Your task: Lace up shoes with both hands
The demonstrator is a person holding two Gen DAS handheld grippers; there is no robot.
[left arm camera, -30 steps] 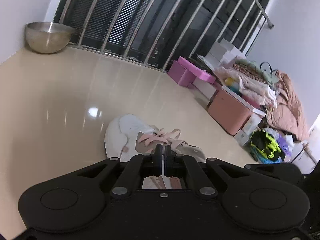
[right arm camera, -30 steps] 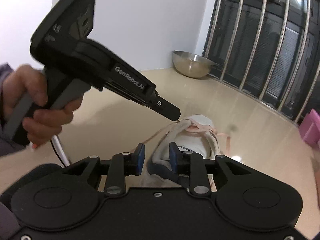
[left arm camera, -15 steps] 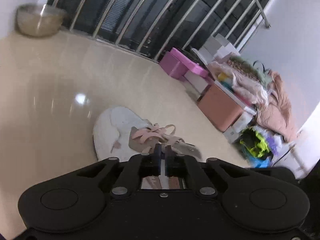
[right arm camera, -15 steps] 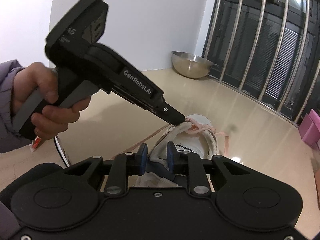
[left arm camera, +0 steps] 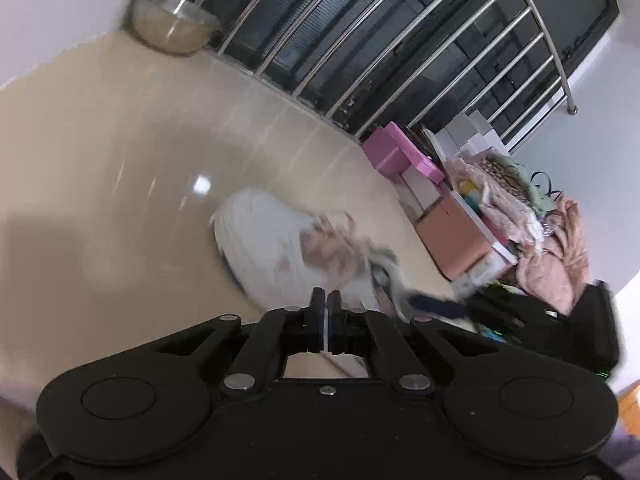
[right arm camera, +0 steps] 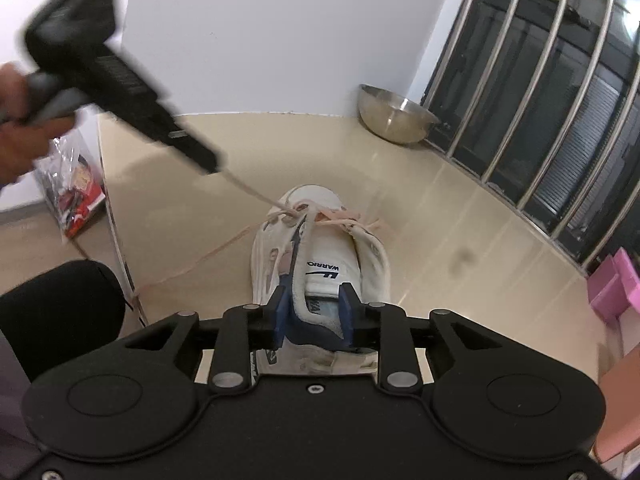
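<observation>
Firstly, shoe (right arm camera: 320, 248): it lay on the floor (right arm camera: 460, 216), toe pointing away from me, heel toward my right hand.
Lace (right arm camera: 256, 196): one pink end ran taut from an upper eyelet on the left side up to my left hand; a looser length trailed over the floor at the left, and the crossings near the toe looked slack.
Tongue (right arm camera: 324, 276): it stood up between my right fingers, label showing.
Right fingers (right arm camera: 280, 312): they bracketed the tongue and seemed to press its two edges, steadying the shoe, though they had just been easing wider.
Left fingers (right arm camera: 204, 156): clenched tight on the lace end, held above and to the left of the shoe.
Step in hand: as I judged it, drawing the lace through that eyelet and taking up the slack.
Next move: it probably called for carrying the end across to the opposite eyelet, with the right side keeping the shoe from sliding.
Risk: too hard a pull could drag or tip the shoe.
</observation>
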